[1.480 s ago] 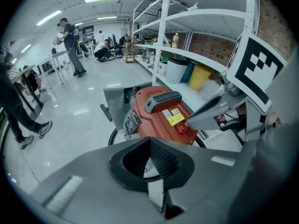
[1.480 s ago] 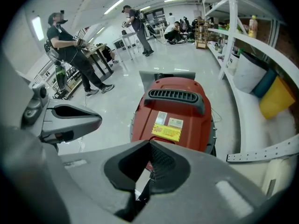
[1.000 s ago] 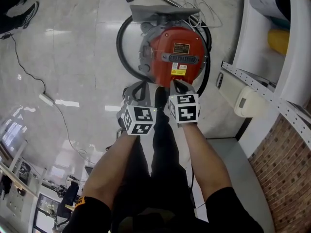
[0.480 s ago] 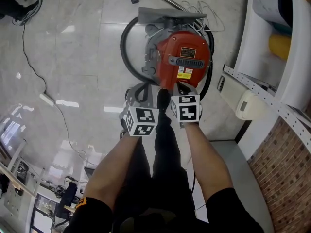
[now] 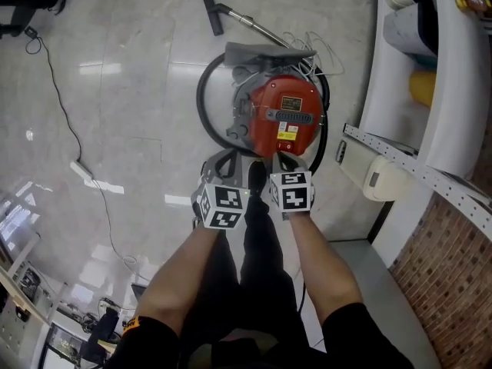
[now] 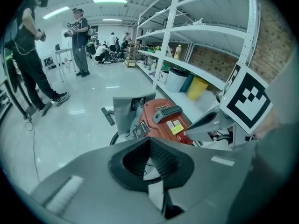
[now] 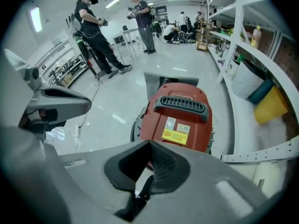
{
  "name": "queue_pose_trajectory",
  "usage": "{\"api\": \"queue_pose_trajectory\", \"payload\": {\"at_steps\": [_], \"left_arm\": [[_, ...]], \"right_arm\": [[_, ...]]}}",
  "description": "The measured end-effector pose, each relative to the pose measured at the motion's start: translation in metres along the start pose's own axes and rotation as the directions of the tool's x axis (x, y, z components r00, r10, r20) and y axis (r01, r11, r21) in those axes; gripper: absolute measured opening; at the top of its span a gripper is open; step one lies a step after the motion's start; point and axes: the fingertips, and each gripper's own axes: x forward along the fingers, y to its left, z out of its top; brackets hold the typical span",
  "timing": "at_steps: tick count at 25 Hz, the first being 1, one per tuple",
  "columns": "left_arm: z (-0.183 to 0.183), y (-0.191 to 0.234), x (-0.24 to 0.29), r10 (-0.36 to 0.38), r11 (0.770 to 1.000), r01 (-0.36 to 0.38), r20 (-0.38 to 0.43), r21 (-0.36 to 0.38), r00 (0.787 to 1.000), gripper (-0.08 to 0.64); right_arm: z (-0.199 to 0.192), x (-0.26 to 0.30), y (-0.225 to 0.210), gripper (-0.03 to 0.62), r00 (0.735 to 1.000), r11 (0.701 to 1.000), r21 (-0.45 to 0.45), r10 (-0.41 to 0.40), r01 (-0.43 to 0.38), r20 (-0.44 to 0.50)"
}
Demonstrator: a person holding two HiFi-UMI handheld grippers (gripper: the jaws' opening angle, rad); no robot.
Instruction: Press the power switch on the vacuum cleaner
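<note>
glossy floor (image 5: pixel 138 91), red vacuum cleaner (image 5: pixel 284 118) just ahead of left gripper (image 6: pixel 149 141) and right gripper (image 7: pixel 150 146), both closed and empty; switch unseen, so locate it, then press squarely with one closed tip.

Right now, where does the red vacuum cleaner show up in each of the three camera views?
Head view: the red canister vacuum cleaner sits above centre, slightly right.
Left gripper view: the red canister vacuum cleaner is near the middle, slightly right.
Right gripper view: the red canister vacuum cleaner fills the middle, slightly right.
Shared landmark: the yellow label on its red shell.
</note>
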Motion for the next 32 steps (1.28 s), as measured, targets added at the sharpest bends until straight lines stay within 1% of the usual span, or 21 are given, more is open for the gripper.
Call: {"api": "queue_pose_trajectory", "payload": {"at_steps": [5, 9, 13, 16, 19, 23, 26, 30, 32], "left_arm": [[0.024, -0.002, -0.043, -0.011, 1.0, 0.01, 0.052, 0.003, 0.999, 0.015], [0.043, -0.004, -0.086, -0.001, 1.0, 0.002, 0.095, -0.004, 0.995, 0.015], [0.071, 0.001, -0.124, 0.017, 1.0, -0.019, 0.174, 0.011, 0.985, 0.015], [0.077, 0.001, -0.16, 0.011, 1.0, -0.012, 0.203, 0.002, 0.979, 0.015], [0.076, 0.0, -0.188, -0.011, 1.0, 0.014, 0.214, -0.009, 0.977, 0.015], [0.083, -0.007, -0.224, -0.042, 0.999, 0.038, 0.246, 0.021, 0.968, 0.015], [0.088, -0.017, -0.243, -0.072, 0.997, 0.063, 0.269, 0.044, 0.961, 0.015], [0.091, -0.027, -0.263, -0.092, 0.996, 0.086, 0.304, 0.034, 0.948, 0.015], [0.093, -0.03, -0.271, -0.092, 0.996, 0.089, 0.324, 0.025, 0.942, 0.015]], "right_arm": [[0.021, -0.05, 0.017, -0.008, 0.995, 1.0, 0.022, -0.018, 0.016, 0.094], [0.044, -0.104, 0.033, -0.008, 0.981, 0.998, 0.051, -0.031, 0.021, 0.193], [0.077, -0.158, 0.049, -0.008, 0.946, 0.998, 0.044, -0.047, 0.035, 0.32], [0.088, -0.201, 0.073, -0.008, 0.92, 0.999, 0.011, -0.05, 0.05, 0.39], [0.095, -0.237, 0.093, -0.008, 0.892, 0.998, 0.016, -0.068, 0.068, 0.447], [0.092, -0.278, 0.11, -0.008, 0.859, 0.995, 0.059, -0.098, 0.079, 0.503], [0.086, -0.299, 0.119, -0.008, 0.844, 0.994, 0.071, -0.103, 0.077, 0.526], [0.081, -0.316, 0.131, -0.008, 0.838, 0.996, 0.02, -0.081, 0.084, 0.54], [0.084, -0.325, 0.135, -0.008, 0.824, 0.995, -0.018, -0.073, 0.1, 0.562]]}}
